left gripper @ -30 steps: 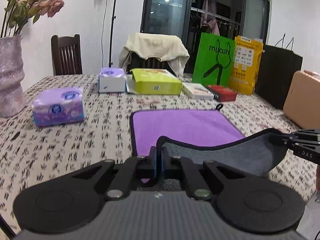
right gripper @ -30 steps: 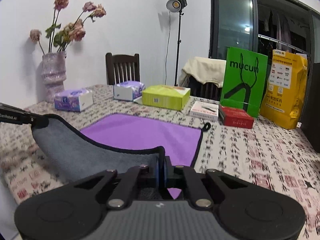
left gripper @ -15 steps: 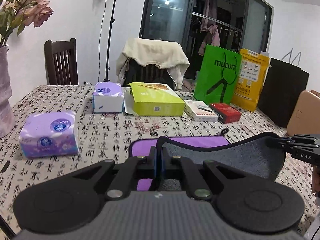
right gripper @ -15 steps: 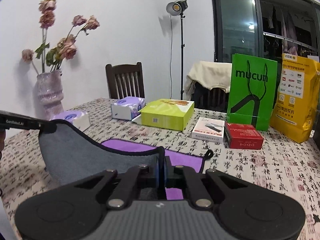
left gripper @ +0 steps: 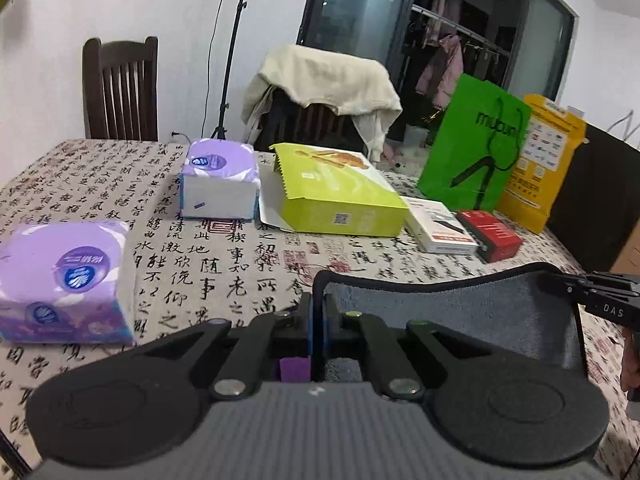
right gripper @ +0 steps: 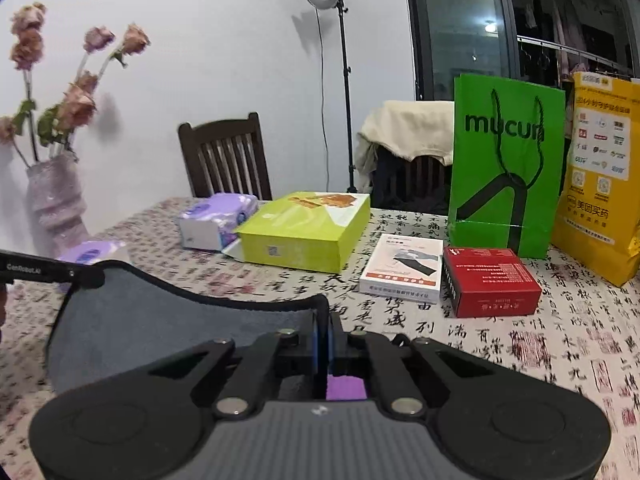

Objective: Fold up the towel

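Observation:
The towel [left gripper: 452, 312] is grey on one face and purple on the other, with a black hem. My left gripper [left gripper: 318, 300] is shut on one corner of it. My right gripper [right gripper: 323, 320] is shut on the other corner, and its tip also shows at the right of the left wrist view [left gripper: 600, 292]. The towel edge hangs stretched between the two grippers, grey face [right gripper: 160, 320] toward the cameras. A strip of the purple face [right gripper: 346, 388] shows under the right jaws. The rest of the towel is hidden below the grippers.
On the patterned tablecloth [left gripper: 224, 264] lie two purple tissue packs [left gripper: 64, 280] [left gripper: 218, 184], a lime box [left gripper: 340, 196], a white box [left gripper: 440, 228] and a red box [right gripper: 490, 284]. Green [right gripper: 504, 164] and yellow [right gripper: 600, 176] bags stand at the back. A flower vase [right gripper: 56, 200] stands left.
Both grippers have carried the held towel edge forward toward the far side of the table. The flat purple part that showed ahead is now hidden under the grippers.

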The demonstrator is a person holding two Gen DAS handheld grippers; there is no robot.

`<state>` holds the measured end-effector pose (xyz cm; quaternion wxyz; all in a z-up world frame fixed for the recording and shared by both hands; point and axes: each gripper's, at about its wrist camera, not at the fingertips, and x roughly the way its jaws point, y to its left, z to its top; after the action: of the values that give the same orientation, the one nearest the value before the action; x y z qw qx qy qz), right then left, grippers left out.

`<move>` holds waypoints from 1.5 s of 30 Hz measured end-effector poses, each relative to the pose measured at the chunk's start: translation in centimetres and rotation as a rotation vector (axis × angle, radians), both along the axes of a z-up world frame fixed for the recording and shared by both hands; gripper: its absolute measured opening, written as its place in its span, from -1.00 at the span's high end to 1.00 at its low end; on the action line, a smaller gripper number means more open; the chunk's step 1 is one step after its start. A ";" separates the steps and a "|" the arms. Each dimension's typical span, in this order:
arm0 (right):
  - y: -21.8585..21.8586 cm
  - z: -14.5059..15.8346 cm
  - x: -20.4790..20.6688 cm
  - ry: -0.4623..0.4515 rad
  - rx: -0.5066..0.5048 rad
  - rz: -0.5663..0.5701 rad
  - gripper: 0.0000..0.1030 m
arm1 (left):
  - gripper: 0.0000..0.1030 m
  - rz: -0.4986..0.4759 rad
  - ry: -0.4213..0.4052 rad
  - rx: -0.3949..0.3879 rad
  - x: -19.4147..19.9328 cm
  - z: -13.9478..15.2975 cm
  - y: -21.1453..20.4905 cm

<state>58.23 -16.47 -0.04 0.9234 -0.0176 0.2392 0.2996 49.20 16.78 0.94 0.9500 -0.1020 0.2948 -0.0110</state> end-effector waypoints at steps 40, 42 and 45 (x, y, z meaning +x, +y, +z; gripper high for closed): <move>0.0 -0.8 2.4 0.102 -0.099 -0.037 0.20 | 0.06 -0.008 0.050 0.090 -1.7 -0.3 -0.4; -0.3 0.2 1.2 0.090 -0.101 -0.032 0.16 | 0.04 -0.014 0.040 0.100 -2.9 0.6 -0.7; -0.8 1.5 -0.6 0.072 -0.109 -0.019 0.08 | -0.05 -0.030 0.020 0.114 -4.7 1.9 -1.3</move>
<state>57.63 -17.26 1.43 0.9147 -0.0546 0.2885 0.2776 44.49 15.47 2.85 0.9511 -0.0433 0.3058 -0.0072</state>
